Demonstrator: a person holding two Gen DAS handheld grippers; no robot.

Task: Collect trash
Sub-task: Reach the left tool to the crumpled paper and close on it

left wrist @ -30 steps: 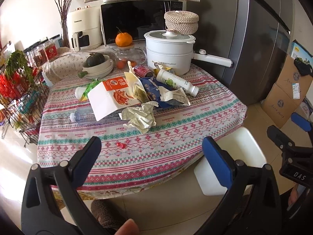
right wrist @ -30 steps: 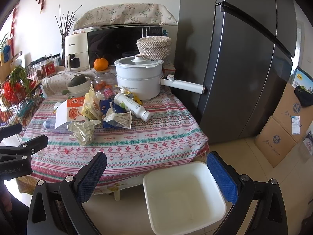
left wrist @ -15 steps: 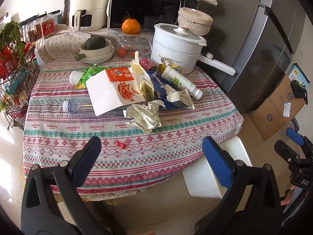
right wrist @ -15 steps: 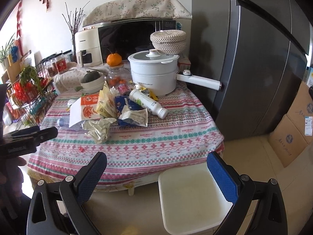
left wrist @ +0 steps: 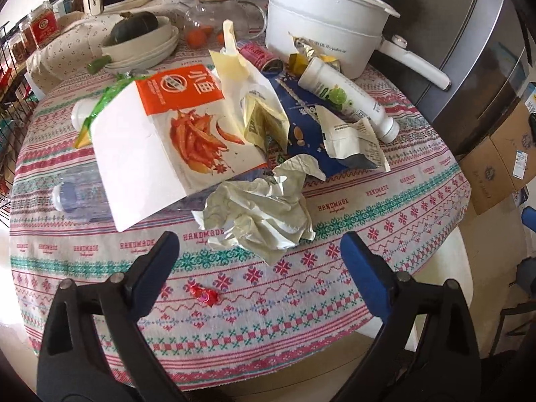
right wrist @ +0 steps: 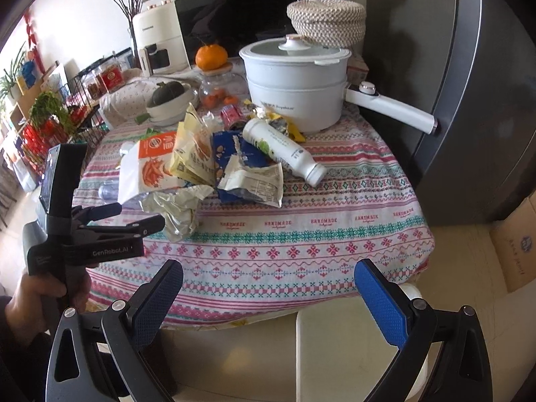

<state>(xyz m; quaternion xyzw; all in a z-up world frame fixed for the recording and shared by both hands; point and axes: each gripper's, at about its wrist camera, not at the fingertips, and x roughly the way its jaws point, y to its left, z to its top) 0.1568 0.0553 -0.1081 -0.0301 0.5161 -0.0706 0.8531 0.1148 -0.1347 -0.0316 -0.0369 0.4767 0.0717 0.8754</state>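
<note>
A heap of trash lies on the patterned tablecloth (left wrist: 368, 227): a crumpled white paper (left wrist: 261, 211), an orange-and-white snack bag (left wrist: 174, 137), a white torn wrapper (left wrist: 348, 137), a white bottle (left wrist: 348, 100), a clear plastic bottle (left wrist: 73, 197) and a small red candy wrapper (left wrist: 202, 294). My left gripper (left wrist: 259, 258) is open and empty, just in front of the crumpled paper; it also shows in the right wrist view (right wrist: 140, 217). My right gripper (right wrist: 268, 298) is open and empty at the table's front edge, above a white bin (right wrist: 341, 351) on the floor.
A white electric pot (right wrist: 294, 83) with a long handle stands at the back of the table, beside a glass jar (right wrist: 217, 90), an orange (right wrist: 211, 57) and a bowl with a squash (right wrist: 167, 97). A grey fridge (right wrist: 469, 100) is right, cardboard boxes (left wrist: 495, 164) on the floor.
Both grippers have moved forward toward the table. My left gripper has come in over the tablecloth, close to the crumpled paper. Both stay open.
</note>
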